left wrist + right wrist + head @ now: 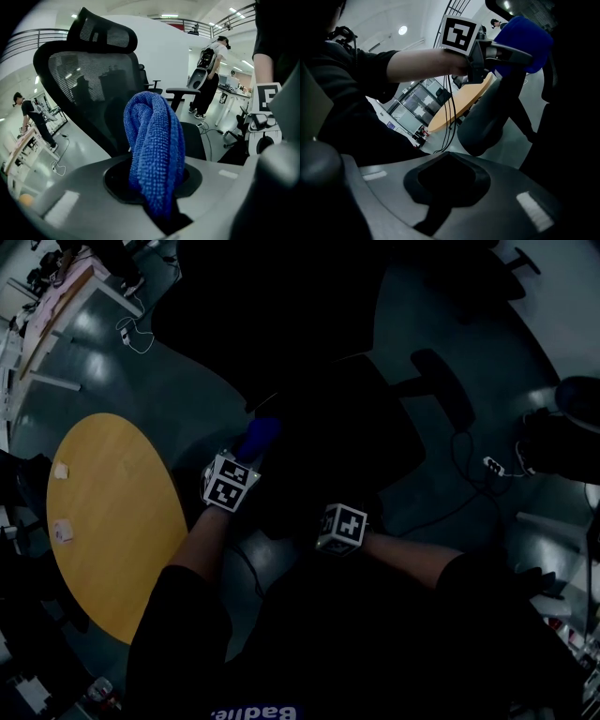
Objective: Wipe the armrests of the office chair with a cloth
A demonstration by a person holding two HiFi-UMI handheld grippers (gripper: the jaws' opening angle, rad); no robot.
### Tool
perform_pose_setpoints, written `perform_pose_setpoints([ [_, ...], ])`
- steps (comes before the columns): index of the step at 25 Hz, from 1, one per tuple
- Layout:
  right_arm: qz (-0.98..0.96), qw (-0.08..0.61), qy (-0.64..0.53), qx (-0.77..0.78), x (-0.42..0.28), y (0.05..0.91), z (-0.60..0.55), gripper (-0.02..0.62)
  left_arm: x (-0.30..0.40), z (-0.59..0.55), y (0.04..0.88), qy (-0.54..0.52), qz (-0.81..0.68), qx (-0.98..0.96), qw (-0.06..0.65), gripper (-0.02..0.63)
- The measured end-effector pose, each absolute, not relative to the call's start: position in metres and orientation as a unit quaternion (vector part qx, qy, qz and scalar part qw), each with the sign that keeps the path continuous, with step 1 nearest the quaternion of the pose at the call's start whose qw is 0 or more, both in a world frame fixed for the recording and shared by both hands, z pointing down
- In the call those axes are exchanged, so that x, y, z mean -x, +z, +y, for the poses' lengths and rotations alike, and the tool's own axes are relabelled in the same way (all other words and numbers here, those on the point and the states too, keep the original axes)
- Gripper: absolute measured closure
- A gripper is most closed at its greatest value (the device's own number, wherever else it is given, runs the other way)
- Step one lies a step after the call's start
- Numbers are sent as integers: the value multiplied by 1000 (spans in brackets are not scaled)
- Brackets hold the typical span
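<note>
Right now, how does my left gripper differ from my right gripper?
The left gripper has its fingers shut on the blue cloth, which bulges up out of them; the right gripper has its fingers shut on nothing. In the head view the left gripper reaches further toward the office chair than the right gripper. Both are shut.

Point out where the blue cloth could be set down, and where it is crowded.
The yellow round table is mostly bare, save two small items near its left edge. Crowded: the floor right of the office chair, with a corded power strip.
</note>
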State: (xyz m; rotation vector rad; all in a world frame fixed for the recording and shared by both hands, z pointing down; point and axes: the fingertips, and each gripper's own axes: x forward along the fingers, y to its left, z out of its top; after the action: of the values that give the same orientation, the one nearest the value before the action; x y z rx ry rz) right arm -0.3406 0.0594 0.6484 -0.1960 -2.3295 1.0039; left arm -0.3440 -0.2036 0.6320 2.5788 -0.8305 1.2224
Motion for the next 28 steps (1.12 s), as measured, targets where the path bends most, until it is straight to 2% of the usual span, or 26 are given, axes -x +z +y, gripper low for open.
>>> perform_pose_setpoints([
  [20, -861, 290, 417, -7, 347, 662, 56, 591, 309, -83, 627, 361, -237, -896, 98, 494],
  [28, -849, 337, 404, -40, 331, 674, 53, 591, 293, -28, 627, 355, -217, -903, 113, 494],
])
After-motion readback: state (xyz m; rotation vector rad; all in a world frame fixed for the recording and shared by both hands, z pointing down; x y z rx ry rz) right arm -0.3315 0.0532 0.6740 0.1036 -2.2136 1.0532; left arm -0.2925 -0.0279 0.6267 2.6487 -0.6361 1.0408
